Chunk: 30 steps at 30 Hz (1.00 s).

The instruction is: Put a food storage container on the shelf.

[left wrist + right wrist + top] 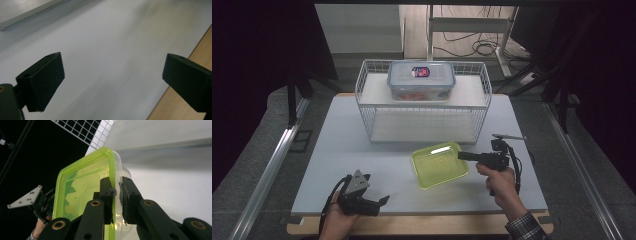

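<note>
Two claws, right claw [117, 195] gripping one green-lidded container [439, 164], one wire rack [423, 102]

Right gripper [116, 195] covers part of green box [82, 192] rim where pads pinch it. Bottom edge of right gripper view cuts off near part of green box. High view: food in clear box [421, 80] on far wire rack [422, 100] too small to tell, sticker on lid too small to read. Left gripper view: right jaw cut off by right edge. Person's sleeve [524, 227] cut off at bottom.
</note>
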### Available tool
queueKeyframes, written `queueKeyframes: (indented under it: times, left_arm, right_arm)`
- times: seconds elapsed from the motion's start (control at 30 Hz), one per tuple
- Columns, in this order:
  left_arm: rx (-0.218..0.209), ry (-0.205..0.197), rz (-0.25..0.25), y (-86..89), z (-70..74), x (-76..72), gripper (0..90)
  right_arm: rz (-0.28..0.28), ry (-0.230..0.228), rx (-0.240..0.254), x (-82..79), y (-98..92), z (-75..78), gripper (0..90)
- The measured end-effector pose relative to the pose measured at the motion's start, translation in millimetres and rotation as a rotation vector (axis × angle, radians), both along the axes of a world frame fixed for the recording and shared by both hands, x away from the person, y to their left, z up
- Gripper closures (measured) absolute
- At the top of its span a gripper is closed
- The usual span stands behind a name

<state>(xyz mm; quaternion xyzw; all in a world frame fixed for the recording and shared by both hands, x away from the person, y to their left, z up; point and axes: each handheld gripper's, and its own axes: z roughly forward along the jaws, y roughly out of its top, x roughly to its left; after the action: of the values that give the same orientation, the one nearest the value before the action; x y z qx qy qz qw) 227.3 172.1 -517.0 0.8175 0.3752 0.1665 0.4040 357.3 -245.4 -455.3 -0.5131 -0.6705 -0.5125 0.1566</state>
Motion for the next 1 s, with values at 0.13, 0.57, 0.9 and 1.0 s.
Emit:
queueKeyframes:
  times: [0.13,0.57,0.9,1.0]
  left_arm:
    - [-0.001,0.001,0.0,0.1,-0.2,0.1,4.1]
    - [-0.005,0.004,0.0,0.9,-0.4,0.8,4.1]
    - [-0.009,0.003,0.0,1.6,-0.3,1.2,4.1]
    - [-0.013,0.007,-0.001,1.7,-0.5,1.4,4.0]
  right_arm:
    - [-0.004,-0.012,0.007,2.1,-2.2,9.9,80.2]
    - [-0.04,-0.048,0.038,8.9,-9.9,45.4,80.3]
    - [-0.059,-0.087,0.062,17.0,-10.1,75.9,80.3]
    - [-0.066,-0.1,0.066,19.7,-10.1,85.8,80.3]
